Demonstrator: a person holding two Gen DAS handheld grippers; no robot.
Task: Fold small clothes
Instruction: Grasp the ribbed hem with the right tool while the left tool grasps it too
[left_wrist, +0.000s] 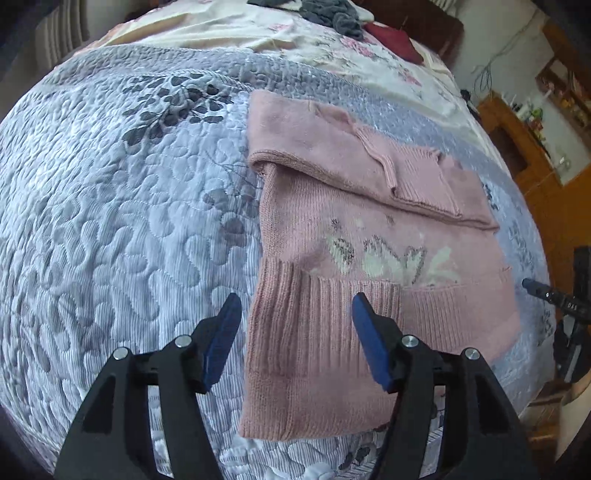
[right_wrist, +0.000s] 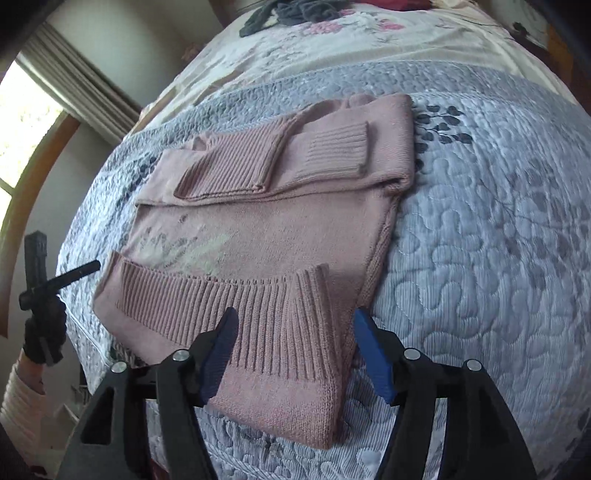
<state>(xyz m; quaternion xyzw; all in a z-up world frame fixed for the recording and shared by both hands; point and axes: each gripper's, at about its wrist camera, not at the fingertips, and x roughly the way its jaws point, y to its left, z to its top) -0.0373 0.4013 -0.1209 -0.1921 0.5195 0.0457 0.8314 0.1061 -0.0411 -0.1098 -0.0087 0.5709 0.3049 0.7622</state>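
Both grippers, left (left_wrist: 295, 314) and right (right_wrist: 293, 328), hover open-jawed over a folded pink sweater (left_wrist: 369, 229); only the right view catches a gloved hand (right_wrist: 44, 328)

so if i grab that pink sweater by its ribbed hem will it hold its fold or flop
The pink sweater is soft knit lying in loose layers, so it will likely sag and unfold. Its ribbed hem looks thick, probably easy to pinch. It would likely drag, not slide, on the textured quilt.

Pink sweater (left_wrist: 354, 229), grey-blue leaf-patterned quilt (left_wrist: 110, 221)
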